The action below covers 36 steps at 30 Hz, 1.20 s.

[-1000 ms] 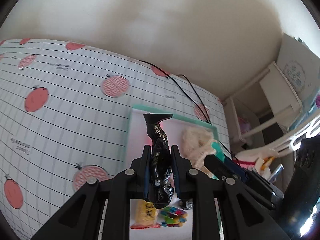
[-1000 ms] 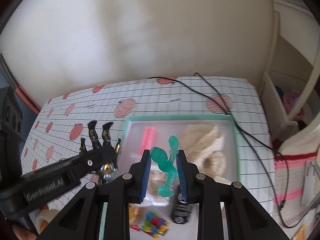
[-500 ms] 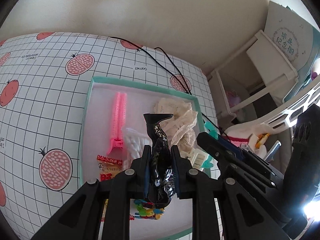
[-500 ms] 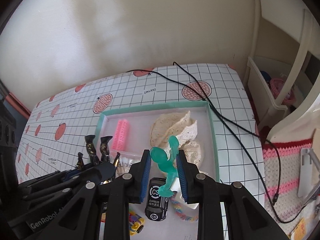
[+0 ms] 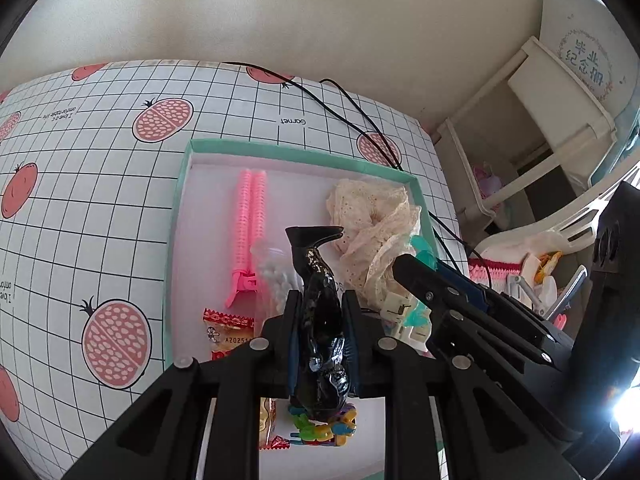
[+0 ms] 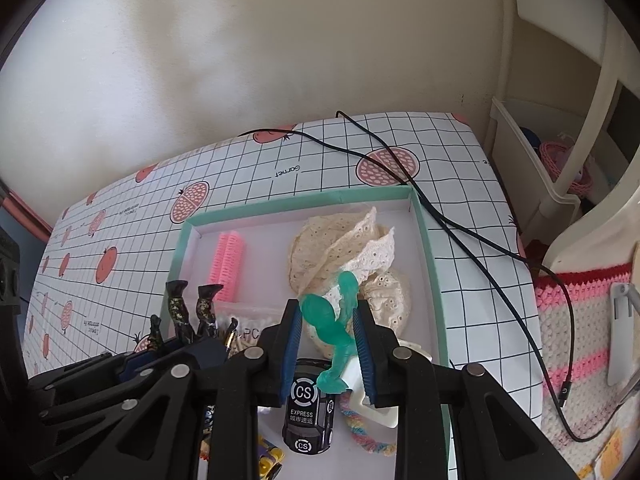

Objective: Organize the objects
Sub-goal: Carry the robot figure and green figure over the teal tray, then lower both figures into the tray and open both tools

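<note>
Clamped tight in the left gripper (image 5: 320, 340): a glossy black hair claw clip (image 5: 320, 320), its pointed tip jutting up past the pads, over the near half of a shallow green-rimmed tray (image 5: 178, 184). Pinched in the right gripper (image 6: 328, 344), jaws narrowly parted around it: a translucent teal clip (image 6: 332, 320), also above the tray, towards its near right part. Side by side, the two tools, the right one seen dark and slanting at the right of the left wrist view, the left one low and left in the right wrist view with the black clip's prongs sticking up. Already crowding the tray floor: a pink hair roller (image 5: 250, 216) along the far left, a crumpled cream lace cloth (image 6: 344, 248) filling the far right, a clear bag of cotton swabs (image 5: 272, 268) in the middle, a red snack packet (image 5: 226, 332) near the left wall, a bright multicoloured plastic toy (image 5: 324, 428) right beneath the black clip, a black toy van marked EXPRESS (image 6: 306, 412) directly under the teal clip, a pastel braided cord (image 6: 364, 432) and a white plastic piece (image 6: 372, 404) just beside the van. Under everything, a white grid tablecloth (image 5: 100, 184) printed with pomegranates. Draped across the cloth and over the tray's far right corner, a black cable (image 6: 460, 228). Beyond the table's right edge, a cream shelf unit (image 6: 532, 168).
</note>
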Each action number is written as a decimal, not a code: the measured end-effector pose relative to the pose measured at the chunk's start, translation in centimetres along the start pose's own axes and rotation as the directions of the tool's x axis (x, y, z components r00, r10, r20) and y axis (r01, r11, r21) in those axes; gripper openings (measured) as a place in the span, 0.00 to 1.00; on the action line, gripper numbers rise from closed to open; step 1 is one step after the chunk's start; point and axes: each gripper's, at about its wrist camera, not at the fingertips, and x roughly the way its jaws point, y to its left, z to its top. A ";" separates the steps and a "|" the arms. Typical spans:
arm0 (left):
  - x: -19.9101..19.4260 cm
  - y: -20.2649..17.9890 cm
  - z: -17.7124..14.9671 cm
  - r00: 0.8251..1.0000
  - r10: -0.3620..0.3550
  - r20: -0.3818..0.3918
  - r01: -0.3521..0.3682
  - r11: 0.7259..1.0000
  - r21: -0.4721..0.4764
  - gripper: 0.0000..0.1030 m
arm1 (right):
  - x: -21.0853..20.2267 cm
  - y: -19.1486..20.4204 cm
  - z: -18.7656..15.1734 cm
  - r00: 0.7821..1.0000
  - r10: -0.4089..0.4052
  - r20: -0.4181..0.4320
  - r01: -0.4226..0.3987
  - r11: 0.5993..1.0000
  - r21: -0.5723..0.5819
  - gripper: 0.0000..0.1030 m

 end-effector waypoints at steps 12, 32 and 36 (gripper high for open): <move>-0.2 0.1 0.2 1.000 -0.011 -0.022 0.011 1.000 -0.005 0.29 | 0.3 -0.5 0.0 1.000 -0.012 -0.018 0.013 1.000 0.027 0.31; -1.8 0.7 0.6 0.999 -0.050 0.003 0.050 0.998 -0.025 0.41 | -0.5 -0.4 0.2 1.000 0.000 0.005 0.000 1.000 0.031 0.34; -2.2 1.2 0.7 0.999 -0.052 0.015 0.052 0.998 -0.037 0.41 | -0.6 -0.3 0.3 1.000 0.000 0.007 0.000 1.000 0.026 0.34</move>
